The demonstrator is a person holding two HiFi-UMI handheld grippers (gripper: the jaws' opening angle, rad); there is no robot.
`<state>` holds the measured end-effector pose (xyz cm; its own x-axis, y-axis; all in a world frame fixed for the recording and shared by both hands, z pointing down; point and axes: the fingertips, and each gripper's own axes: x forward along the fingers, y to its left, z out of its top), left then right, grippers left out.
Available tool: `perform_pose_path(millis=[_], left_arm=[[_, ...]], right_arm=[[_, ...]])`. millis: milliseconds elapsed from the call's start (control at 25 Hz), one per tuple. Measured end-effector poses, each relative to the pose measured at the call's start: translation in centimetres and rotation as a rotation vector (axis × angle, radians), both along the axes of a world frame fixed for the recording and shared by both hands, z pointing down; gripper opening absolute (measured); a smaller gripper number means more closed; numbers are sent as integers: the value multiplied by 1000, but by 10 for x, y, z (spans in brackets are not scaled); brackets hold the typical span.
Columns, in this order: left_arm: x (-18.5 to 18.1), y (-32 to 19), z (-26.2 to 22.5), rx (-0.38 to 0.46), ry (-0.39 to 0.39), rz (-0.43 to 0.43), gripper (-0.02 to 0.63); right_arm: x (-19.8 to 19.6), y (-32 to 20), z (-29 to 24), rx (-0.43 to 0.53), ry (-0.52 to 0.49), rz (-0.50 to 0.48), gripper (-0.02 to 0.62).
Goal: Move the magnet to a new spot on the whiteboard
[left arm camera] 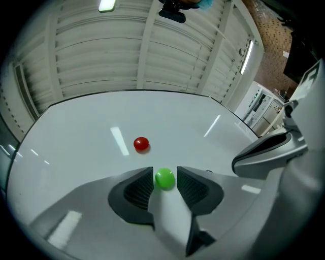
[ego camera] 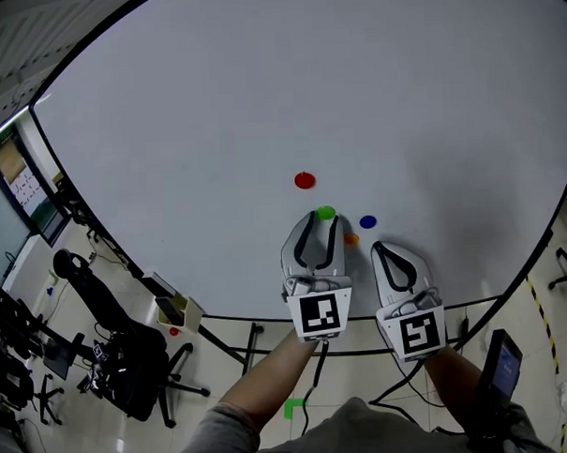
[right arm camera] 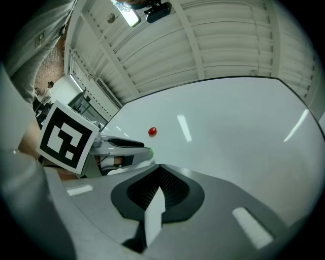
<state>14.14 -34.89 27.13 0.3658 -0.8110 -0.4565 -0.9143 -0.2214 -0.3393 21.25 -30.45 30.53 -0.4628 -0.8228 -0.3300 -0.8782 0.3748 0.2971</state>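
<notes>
Reaching to grasp, the released left tool (left arm camera: 165,174) straddles the green magnet (left arm camera: 164,179) on the whiteboard (left arm camera: 76,152) and must clench next; the right tool (right arm camera: 159,170) is clenched, empty.

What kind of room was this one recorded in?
Probably an office or lab workspace. A large whiteboard carries small round magnets, a black office chair on a wheeled base stands beside it, and the ribbed ceiling has a strip light.

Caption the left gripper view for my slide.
Left gripper, jaws open, straddles green magnet on whiteboard; red magnet beyond.
</notes>
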Motion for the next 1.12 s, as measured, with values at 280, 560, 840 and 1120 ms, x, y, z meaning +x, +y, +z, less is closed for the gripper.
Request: perform_pose_path(millis=[280, 560, 840, 1120], left_arm=[[5, -11, 0, 8, -7, -54, 114], [7, -8, -3, 1, -10, -60, 110], [6, -9, -3, -17, -4, -89, 112], [-26, -9, -4, -14, 36, -99, 112]], right_arm=[[4, 2, 0, -6, -2, -13, 6], [8, 5, -1, -14, -11, -50, 6], [12, 8, 4, -32, -15, -112, 6], [-14, 9, 2, -27, -4, -135, 6]])
